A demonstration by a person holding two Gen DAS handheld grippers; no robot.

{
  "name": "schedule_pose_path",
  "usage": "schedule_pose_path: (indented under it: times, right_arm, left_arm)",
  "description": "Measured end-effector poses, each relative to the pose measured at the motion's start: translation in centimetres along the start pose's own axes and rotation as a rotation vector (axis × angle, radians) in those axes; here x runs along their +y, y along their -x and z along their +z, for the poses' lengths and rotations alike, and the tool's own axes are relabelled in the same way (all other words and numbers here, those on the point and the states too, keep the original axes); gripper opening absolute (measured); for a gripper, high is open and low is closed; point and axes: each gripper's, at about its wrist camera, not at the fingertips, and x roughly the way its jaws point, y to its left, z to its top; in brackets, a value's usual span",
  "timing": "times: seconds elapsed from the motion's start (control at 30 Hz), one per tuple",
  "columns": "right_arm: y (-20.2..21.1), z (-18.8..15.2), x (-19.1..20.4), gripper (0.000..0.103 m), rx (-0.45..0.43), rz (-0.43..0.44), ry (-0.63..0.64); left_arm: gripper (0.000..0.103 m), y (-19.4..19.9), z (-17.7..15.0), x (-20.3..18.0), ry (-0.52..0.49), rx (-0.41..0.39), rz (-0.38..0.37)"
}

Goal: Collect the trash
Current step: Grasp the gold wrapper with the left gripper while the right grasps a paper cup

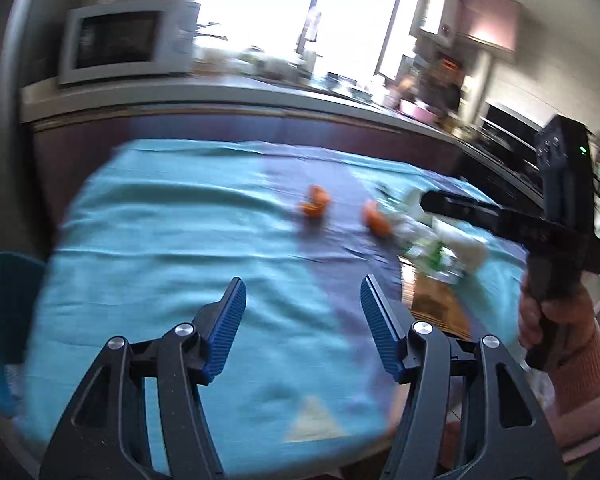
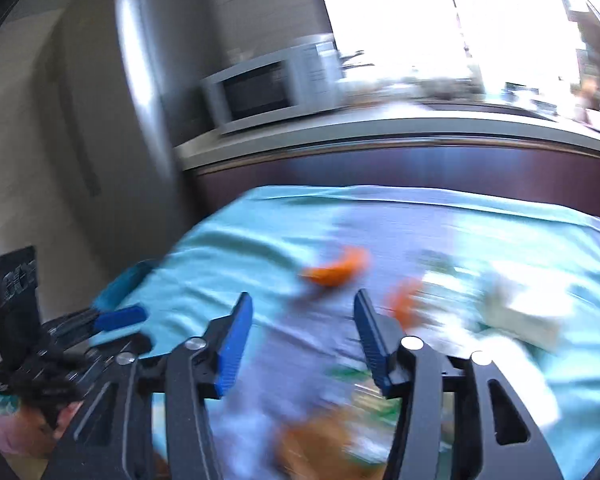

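left claw (image 1: 303,322): spread, empty | right claw (image 2: 303,338): spread, empty | orange peels (image 1: 315,201) on teal cloth (image 1: 160,232) | blurred plastic wrapper (image 1: 428,244), probably, beside peels

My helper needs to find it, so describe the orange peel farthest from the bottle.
On the turquoise cloth, look along its grey stripe. Two orange peels lie there; the curled peel sits left of the other peel, which lies right beside the bottle.

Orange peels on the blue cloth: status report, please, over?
Left tool open, empty. Right tool open, empty. Orange peels and crumpled wrappers lie on the tablecloth, uncollected. Nothing in the way; views blurred.
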Motion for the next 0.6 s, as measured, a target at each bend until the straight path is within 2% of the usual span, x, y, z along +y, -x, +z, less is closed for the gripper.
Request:
schedule_pose_path:
  times: [0.1,0.17,0.23,0.33,0.6]
  right_arm:
    - [1.6,-1.2,-3.6,0.068,-0.016,-0.105,-0.062]
    - [2.0,-2.0,-6.1,0.071,-0.009,-0.131,-0.109]
    - [2.3,-2.9,-7.7,0.077,0.001,-0.128,-0.159]
    - [1.9,-3.7,-9.5,0.079,0.017,-0.105,-0.193]
    - [-0.7,-4.2,-9.5,0.080,0.076,-0.058,-0.207]
  left_arm:
    - [0.062,-2.4,-0.8,-3.9,-0.054,0.057,-0.093]
    - [0.065,-3.9,-1.1,-6.0,-0.079,0.088,-0.130]
    - [0.067,-5.6,-1.4,-7.9,-0.108,0.121,-0.140]
    - [0.068,-7.1,-1.7,-9.1,-0.125,0.164,-0.146]
    - [0.070,-9.9,-2.0,-10.6,-0.161,0.243,-0.119]
